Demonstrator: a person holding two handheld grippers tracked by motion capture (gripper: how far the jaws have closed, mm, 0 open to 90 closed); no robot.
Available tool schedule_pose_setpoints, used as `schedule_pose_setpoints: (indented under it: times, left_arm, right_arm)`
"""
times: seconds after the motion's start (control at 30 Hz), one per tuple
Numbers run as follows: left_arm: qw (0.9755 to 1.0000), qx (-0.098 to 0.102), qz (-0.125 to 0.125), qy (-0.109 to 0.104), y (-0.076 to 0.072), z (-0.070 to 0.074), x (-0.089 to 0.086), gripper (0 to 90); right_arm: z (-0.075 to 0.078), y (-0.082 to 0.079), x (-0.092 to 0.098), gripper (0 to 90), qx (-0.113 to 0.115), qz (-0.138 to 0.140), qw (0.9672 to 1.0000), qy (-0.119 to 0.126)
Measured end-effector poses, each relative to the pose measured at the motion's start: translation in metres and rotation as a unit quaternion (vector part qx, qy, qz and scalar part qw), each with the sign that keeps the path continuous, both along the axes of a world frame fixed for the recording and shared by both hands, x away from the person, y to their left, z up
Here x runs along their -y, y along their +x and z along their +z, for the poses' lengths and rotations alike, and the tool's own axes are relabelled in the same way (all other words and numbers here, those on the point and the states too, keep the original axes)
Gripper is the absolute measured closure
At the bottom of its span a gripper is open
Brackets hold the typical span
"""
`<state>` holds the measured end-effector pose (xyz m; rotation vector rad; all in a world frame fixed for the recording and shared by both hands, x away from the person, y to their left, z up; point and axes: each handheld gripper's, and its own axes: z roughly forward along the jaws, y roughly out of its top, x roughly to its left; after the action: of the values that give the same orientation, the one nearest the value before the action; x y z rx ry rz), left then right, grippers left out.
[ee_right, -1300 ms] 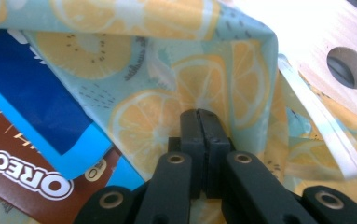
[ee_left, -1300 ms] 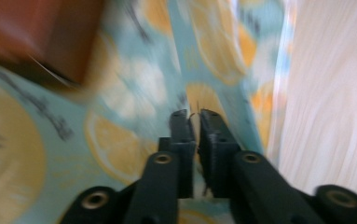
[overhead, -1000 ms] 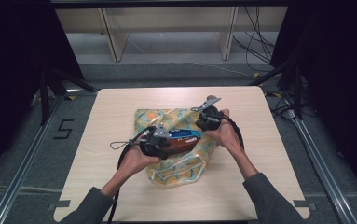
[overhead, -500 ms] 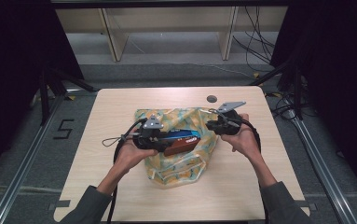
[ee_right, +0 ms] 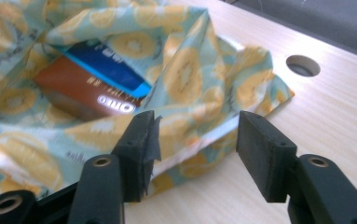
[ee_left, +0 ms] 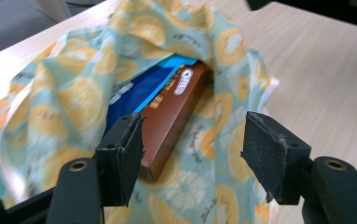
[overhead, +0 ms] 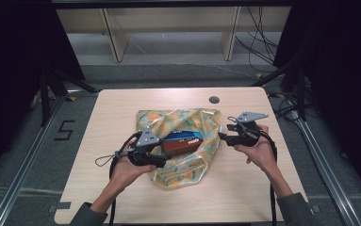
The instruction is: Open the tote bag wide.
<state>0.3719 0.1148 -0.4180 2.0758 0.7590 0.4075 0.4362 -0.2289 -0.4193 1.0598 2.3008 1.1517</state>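
Observation:
A teal cloth bag (overhead: 187, 120) printed with orange slices lies mid-table, its mouth gaping. Inside lies a brown and blue box (overhead: 183, 142). My left gripper (overhead: 165, 163) sits at the bag's near left edge, pointing into it. Its jaws have just been opening and stand open; in the left gripper view the box (ee_left: 171, 107) and bag cloth (ee_left: 73, 102) lie past the left gripper (ee_left: 192, 140), unpressed. My right gripper (overhead: 223, 136) hovers by the bag's right edge. Its jaws have just been opening too; the right gripper (ee_right: 197, 135) frames the bag's hem (ee_right: 185, 74), with the box (ee_right: 87, 88) beyond.
A round cable hole (overhead: 214, 100) sits in the table (overhead: 121, 108) behind the bag, also seen as the hole (ee_right: 303, 65) in the right gripper view. Bare wood lies right of the bag. Shelf legs and cables stand on the floor beyond the far edge.
Both grippers have let go of the bag and opened. The right one drew off to the right, the left one back toward the near edge. The bag mouth now lies wider.

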Motion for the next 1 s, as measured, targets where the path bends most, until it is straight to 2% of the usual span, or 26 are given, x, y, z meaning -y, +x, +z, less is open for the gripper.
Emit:
schedule_pose_setpoints:
  times: [0.07,0.1,0.13,0.17,0.2,0.23,0.27,0.33,0.37,0.4,0.43,0.5,0.53,0.57,0.6,0.63,0.67,0.7,0.73,0.77,0.8,0.83,0.9,0.93,0.97,1.0]
  left_arm:
    - [1.0000,0.003,0.001,-0.003,-0.008,-0.003,-0.005,36.0]
    - [1.0000,0.006,0.001,-0.007,-0.012,-0.005,-0.006,35.9]
    - [1.0000,0.009,-0.004,0.000,-0.015,-0.005,-0.009,35.9]
    - [0.9999,0.006,0.009,-0.006,-0.020,-0.007,-0.009,35.4]
    - [1.0000,0.003,0.008,-0.002,-0.023,-0.008,-0.011,34.4]
    - [0.9999,0.007,0.008,-0.006,-0.026,-0.010,-0.011,33.7]
    - [1.0000,0.001,0.005,0.003,-0.030,-0.010,-0.013,33.3]
    - [1.0000,0.001,0.004,-0.002,-0.035,-0.014,-0.014,32.3]
    - [0.9999,0.000,0.009,-0.006,-0.037,-0.015,-0.014,32.3]
    - [1.0000,-0.002,0.008,-0.004,-0.039,-0.016,-0.015,32.3]
    - [1.0000,-0.003,0.004,-0.006,-0.040,-0.017,-0.016,32.2]
    - [1.0000,0.002,0.000,0.002,-0.041,-0.017,-0.017,32.1]
    - [1.0000,-0.001,0.006,0.001,-0.043,-0.018,-0.017,31.7]
    - [0.9999,-0.002,0.012,-0.004,-0.044,-0.020,-0.018,31.5]
    - [0.9998,-0.004,0.015,-0.015,-0.045,-0.021,-0.017,31.2]
    - [0.9998,-0.007,0.015,-0.006,-0.045,-0.021,-0.019,30.7]
    - [0.9997,-0.003,0.019,-0.012,-0.046,-0.022,-0.020,30.4]
    - [0.9999,-0.001,0.015,-0.002,-0.046,-0.022,-0.022,30.0]
    - [0.9998,-0.005,0.017,-0.013,-0.046,-0.023,-0.022,29.5]
    - [0.9996,-0.010,0.021,-0.015,-0.048,-0.024,-0.023,29.2]
    - [0.9993,-0.006,0.028,-0.024,-0.049,-0.025,-0.023,29.0]
    - [0.9993,-0.008,0.029,-0.023,-0.050,-0.026,-0.024,28.6]
    - [0.9995,-0.006,0.029,-0.013,-0.051,-0.026,-0.027,27.5]
    - [0.9994,-0.008,0.028,-0.016,-0.052,-0.027,-0.028,27.5]
    - [0.9992,-0.006,0.031,-0.023,-0.053,-0.028,-0.028,27.5]
    - [0.9995,-0.002,0.031,-0.011,-0.055,-0.028,-0.030,27.5]
  right_arm:
    - [-0.001,-0.007,0.000,45.5,-0.018,-0.002,0.9998,-0.006]
    - [-0.002,-0.007,0.002,44.9,-0.003,0.004,0.9999,-0.012]
    - [-0.003,-0.009,0.003,44.4,0.011,0.003,0.9999,-0.010]
    - [-0.003,-0.014,0.002,43.7,-0.007,0.000,1.0000,-0.001]
    - [-0.004,-0.015,0.004,43.2,0.004,0.002,0.9999,-0.016]
    - [-0.005,-0.017,0.006,42.6,0.007,0.006,0.9998,-0.018]
    - [-0.007,-0.019,0.006,42.5,0.007,0.003,0.9998,-0.017]
    - [-0.009,-0.023,0.008,41.9,0.007,0.004,0.9999,-0.015]
    - [-0.010,-0.025,0.007,41.8,0.000,0.002,1.0000,-0.008]
    - [-0.010,-0.027,0.008,41.8,-0.011,0.001,0.9999,-0.010]
    - [-0.012,-0.026,0.010,41.6,0.006,0.002,0.9999,-0.015]
    - [-0.014,-0.029,0.011,41.4,0.001,0.005,0.9999,-0.015]
    - [-0.016,-0.030,0.010,41.1,-0.004,0.003,1.0000,-0.007]
    - [-0.016,-0.032,0.011,40.7,-0.008,0.004,0.9999,-0.013]
    - [-0.017,-0.035,0.010,40.5,-0.025,0.002,0.9997,-0.003]
    - [-0.019,-0.035,0.010,40.4,-0.010,0.006,0.9999,-0.005]
    - [-0.020,-0.035,0.011,40.2,-0.002,0.006,0.9999,-0.016]
    - [-0.020,-0.038,0.011,39.9,-0.016,0.008,0.9998,-0.013]
    - [-0.022,-0.041,0.009,39.8,-0.023,-0.005,0.9997,-0.005]
    - [-0.021,-0.041,0.012,39.7,-0.017,0.008,0.9998,-0.011]
    - [-0.022,-0.043,0.011,39.5,-0.025,0.004,0.9996,-0.008]
    - [-0.024,-0.041,0.013,39.4,-0.004,0.006,0.9999,-0.012]
    - [-0.024,-0.047,0.012,39.0,-0.029,0.001,0.9996,0.002]
    - [-0.026,-0.045,0.014,38.9,-0.010,0.004,0.9999,-0.013]
    - [-0.025,-0.049,0.014,38.7,-0.031,0.004,0.9995,-0.007]
    - [-0.027,-0.049,0.014,38.5,-0.017,0.000,0.9998,-0.009]
